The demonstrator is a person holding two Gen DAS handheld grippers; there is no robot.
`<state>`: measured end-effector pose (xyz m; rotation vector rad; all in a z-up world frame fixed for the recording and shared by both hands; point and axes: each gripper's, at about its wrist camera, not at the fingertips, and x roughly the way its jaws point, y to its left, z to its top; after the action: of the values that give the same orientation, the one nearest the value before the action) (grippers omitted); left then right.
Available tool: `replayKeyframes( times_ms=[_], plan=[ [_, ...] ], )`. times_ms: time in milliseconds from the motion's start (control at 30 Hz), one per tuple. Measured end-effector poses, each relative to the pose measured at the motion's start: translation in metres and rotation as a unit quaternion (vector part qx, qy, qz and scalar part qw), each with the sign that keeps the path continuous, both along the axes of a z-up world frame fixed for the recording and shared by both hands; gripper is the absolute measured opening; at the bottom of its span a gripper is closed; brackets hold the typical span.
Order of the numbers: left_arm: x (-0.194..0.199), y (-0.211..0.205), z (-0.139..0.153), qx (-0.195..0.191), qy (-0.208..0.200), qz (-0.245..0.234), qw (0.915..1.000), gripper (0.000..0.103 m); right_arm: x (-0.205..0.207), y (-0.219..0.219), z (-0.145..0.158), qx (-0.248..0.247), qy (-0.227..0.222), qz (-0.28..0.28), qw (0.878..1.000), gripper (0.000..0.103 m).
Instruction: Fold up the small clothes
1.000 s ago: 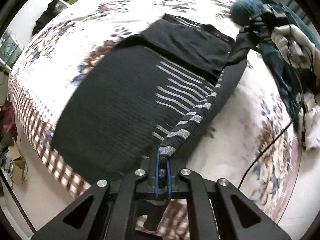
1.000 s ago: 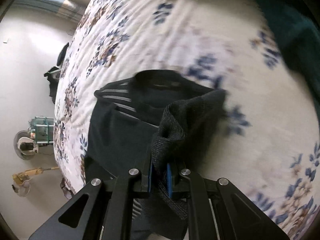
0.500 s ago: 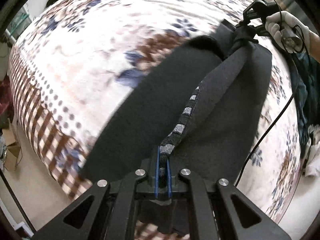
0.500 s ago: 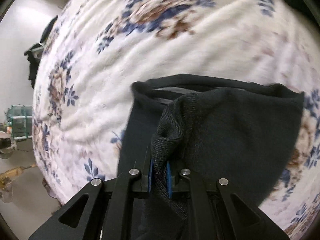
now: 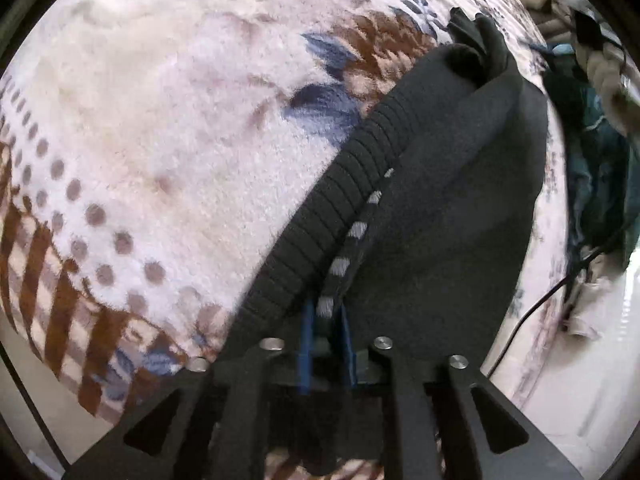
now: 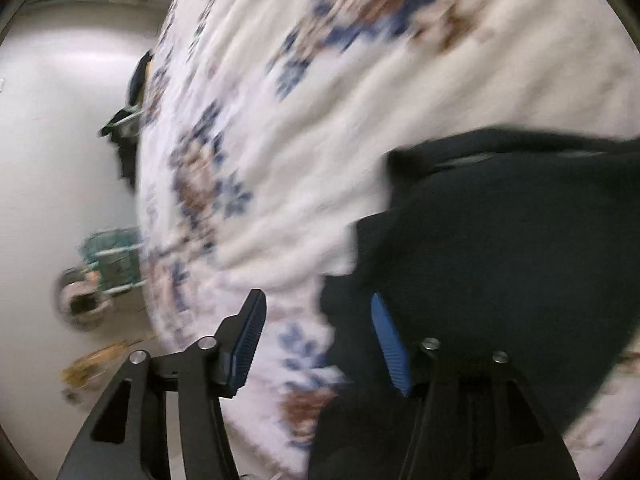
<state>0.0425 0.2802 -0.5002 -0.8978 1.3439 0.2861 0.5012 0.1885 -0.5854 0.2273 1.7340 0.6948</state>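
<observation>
A dark knit garment [image 5: 448,208] with grey stripes along one edge lies folded over on the floral blanket [image 5: 180,120]. My left gripper [image 5: 325,312] is shut on its striped edge, low over the blanket near the bed's edge. In the right wrist view the same garment [image 6: 500,248] lies on the blanket [image 6: 320,128]. My right gripper [image 6: 316,320] is open and empty, its right finger over the garment's left edge. The right wrist view is blurred.
A teal cloth [image 5: 592,168] and a black cable [image 5: 552,292] lie at the right of the bed. Beyond the bed's left edge are the floor [image 6: 60,140], a teal stand [image 6: 112,260] and dark items [image 6: 128,128].
Both grippers carried the garment's edge over, folding it onto itself. My right gripper has opened and let go of the garment. My left gripper has lowered, still holding.
</observation>
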Motion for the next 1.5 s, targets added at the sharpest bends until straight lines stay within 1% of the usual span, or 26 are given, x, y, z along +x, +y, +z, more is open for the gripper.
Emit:
replayKeyframes(
  times_ms=[100, 167, 200, 267, 300, 333, 367, 433, 467, 533, 600, 733, 800, 900, 967, 1000, 1033, 1100, 1133, 1167, 1200, 1233, 1267, 1333, 1367, 1500],
  plan=[
    [-0.002, -0.002, 0.003, -0.01, -0.011, -0.022, 0.9996, 0.029, 0.002, -0.016, 0.003, -0.082, -0.055, 0.019, 0.995, 0.058],
    [0.002, -0.008, 0.0, -0.015, -0.015, -0.04, 0.999, 0.036, 0.003, -0.018, -0.003, -0.112, -0.064, 0.022, 0.991, 0.058],
    [0.004, -0.012, -0.001, -0.012, -0.013, -0.049, 0.9987, 0.036, 0.003, -0.016, -0.007, -0.117, -0.06, 0.018, 0.991, 0.058],
    [0.012, -0.024, -0.005, 0.011, 0.001, -0.073, 0.9973, 0.036, 0.004, -0.011, -0.012, -0.113, -0.059, 0.016, 0.992, 0.058],
    [0.017, -0.029, -0.006, 0.027, 0.005, -0.083, 0.9962, 0.034, 0.002, -0.003, -0.014, -0.131, -0.07, 0.021, 0.989, 0.058],
    [0.019, -0.035, -0.004, 0.053, 0.009, -0.089, 0.9946, 0.03, 0.001, 0.004, -0.017, -0.155, -0.083, 0.029, 0.984, 0.057],
    [0.02, -0.039, -0.003, 0.069, 0.008, -0.09, 0.9936, 0.006, 0.001, 0.011, -0.022, -0.19, -0.104, 0.041, 0.975, 0.054],
    [0.017, -0.042, 0.005, 0.094, 0.002, -0.078, 0.9925, 0.004, -0.004, 0.022, -0.033, -0.241, -0.133, 0.067, 0.959, 0.012],
    [0.015, -0.042, 0.009, 0.1, 0.001, -0.071, 0.9924, 0.004, -0.006, 0.024, -0.035, -0.25, -0.14, 0.068, 0.956, 0.011],
    [0.008, -0.039, 0.023, 0.108, -0.006, -0.046, 0.9931, 0.004, -0.008, 0.022, -0.026, -0.247, -0.152, 0.052, 0.956, 0.01],
    [0.001, -0.034, 0.037, 0.111, -0.02, -0.029, 0.9932, 0.004, -0.01, 0.016, -0.011, -0.232, -0.158, 0.029, 0.959, 0.009],
    [-0.01, -0.02, 0.056, 0.128, -0.032, -0.016, 0.9911, 0.004, -0.009, 0.011, 0.019, -0.198, -0.166, -0.001, 0.966, 0.009],
    [-0.015, -0.012, 0.055, 0.127, -0.027, -0.005, 0.9915, 0.004, -0.006, 0.016, 0.02, -0.195, -0.166, -0.004, 0.967, 0.009],
    [-0.018, 0.004, 0.044, 0.122, -0.011, 0.009, 0.9924, 0.004, -0.008, 0.037, 0.007, -0.194, -0.155, 0.004, 0.969, 0.009],
    [-0.022, 0.013, 0.028, 0.099, 0.001, 0.01, 0.995, 0.004, -0.012, 0.058, -0.003, -0.198, -0.153, 0.019, 0.968, 0.009],
    [-0.022, 0.015, 0.014, 0.065, 0.012, 0.0, 0.9978, 0.004, -0.013, 0.069, -0.01, -0.204, -0.155, 0.03, 0.966, 0.009],
    [-0.025, 0.017, 0.006, 0.041, 0.018, 0.005, 0.999, 0.006, -0.016, 0.079, -0.02, -0.211, -0.149, 0.052, 0.965, 0.01],
    [-0.038, 0.029, 0.003, -0.013, -0.003, 0.042, 0.999, 0.009, -0.02, 0.085, -0.028, -0.218, -0.14, 0.071, 0.963, 0.016],
    [-0.046, 0.036, 0.003, -0.041, -0.015, 0.065, 0.9969, 0.013, -0.022, 0.084, -0.026, -0.213, -0.139, 0.075, 0.964, 0.018],
    [-0.058, 0.042, 0.006, -0.051, -0.021, 0.08, 0.9953, 0.025, -0.025, 0.08, -0.02, -0.193, -0.132, 0.081, 0.969, 0.03],
    [-0.066, 0.048, 0.008, -0.057, -0.026, 0.092, 0.9938, 0.032, -0.031, 0.071, -0.012, -0.167, -0.122, 0.084, 0.975, 0.047],
    [-0.077, 0.054, 0.01, -0.067, -0.032, 0.105, 0.9918, 0.044, -0.04, 0.056, -0.002, -0.144, -0.114, 0.085, 0.979, 0.052],
    [-0.083, 0.059, 0.011, -0.073, -0.035, 0.109, 0.9907, 0.054, -0.047, 0.044, 0.006, -0.134, -0.111, 0.084, 0.981, 0.058],
    [-0.089, 0.064, 0.013, -0.08, -0.038, 0.104, 0.9906, 0.055, -0.073, 0.008, 0.021, -0.115, -0.102, 0.077, 0.985, 0.061],
    [-0.082, 0.057, 0.012, -0.076, -0.032, 0.093, 0.9922, 0.055, -0.09, -0.016, 0.025, -0.111, -0.094, 0.07, 0.987, 0.061],
    [-0.059, 0.029, 0.004, -0.035, 0.004, 0.017, 0.9992, 0.055, -0.181, -0.114, 0.014, -0.13, -0.036, 0.037, 0.99, 0.061]
  ],
)
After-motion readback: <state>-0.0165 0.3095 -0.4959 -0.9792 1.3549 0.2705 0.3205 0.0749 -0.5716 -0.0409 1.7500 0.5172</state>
